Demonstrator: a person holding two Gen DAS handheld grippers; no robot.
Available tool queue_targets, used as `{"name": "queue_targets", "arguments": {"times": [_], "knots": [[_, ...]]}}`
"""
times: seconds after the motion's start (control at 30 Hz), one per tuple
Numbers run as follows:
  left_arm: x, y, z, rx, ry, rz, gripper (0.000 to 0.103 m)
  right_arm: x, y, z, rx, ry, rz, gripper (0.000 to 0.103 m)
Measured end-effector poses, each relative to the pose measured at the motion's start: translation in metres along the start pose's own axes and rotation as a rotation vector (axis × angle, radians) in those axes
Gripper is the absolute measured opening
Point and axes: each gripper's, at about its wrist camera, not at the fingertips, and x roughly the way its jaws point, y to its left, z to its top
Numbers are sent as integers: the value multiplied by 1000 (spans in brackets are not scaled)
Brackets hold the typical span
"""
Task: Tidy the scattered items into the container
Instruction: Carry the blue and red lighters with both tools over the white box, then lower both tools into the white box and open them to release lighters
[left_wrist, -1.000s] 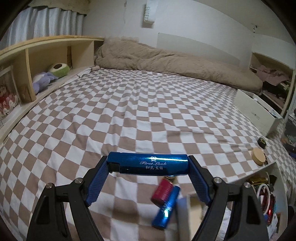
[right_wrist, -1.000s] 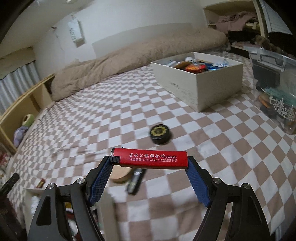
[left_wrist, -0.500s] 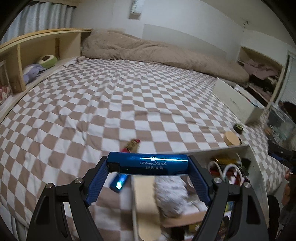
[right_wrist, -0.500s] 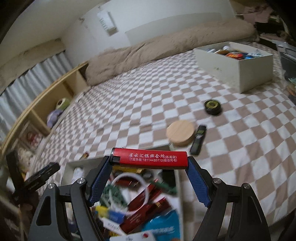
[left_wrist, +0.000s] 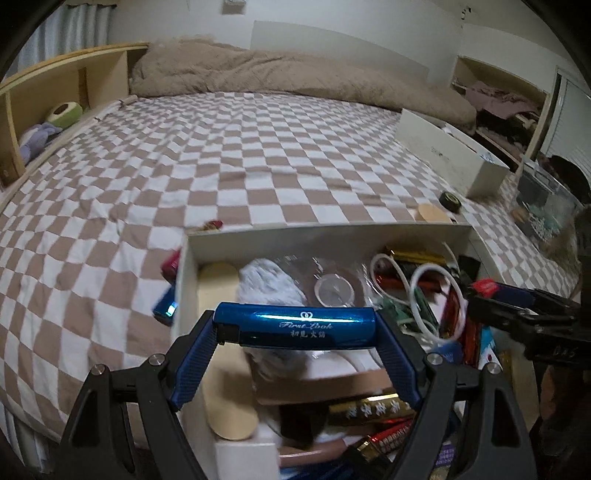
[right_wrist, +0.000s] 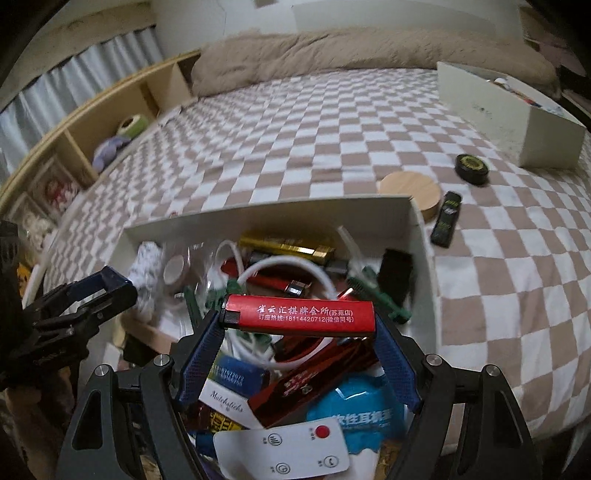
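L gripper (left_wrist: 295, 328) clamped on blue lighter (left_wrist: 295, 325) crosswise btw fingertips | R gripper (right_wrist: 297, 319) clamped on red lighter (right_wrist: 299, 316), same | box (right_wrist: 266, 218) below/ahead of both, full of clutter

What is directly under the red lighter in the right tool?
Under the red lighter lies the open white box, with white cable loops, red packets and a gold bar visible. Items beneath that top layer are covered.
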Motion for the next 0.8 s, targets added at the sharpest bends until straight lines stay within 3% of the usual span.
{"name": "queue_targets", "arguments": {"times": [0.27,0.5,0.8], "knots": [[6,-14,-12,32,39,-25,83,8,6,-4,-39,30,-34,81],[5,-18,-13,25,40,-28,83,16,11,-5,-95,52,-125,81],[-6,-33,-9,36,18,-84,83,21,10,-9,-126,68,-154,81]]}}
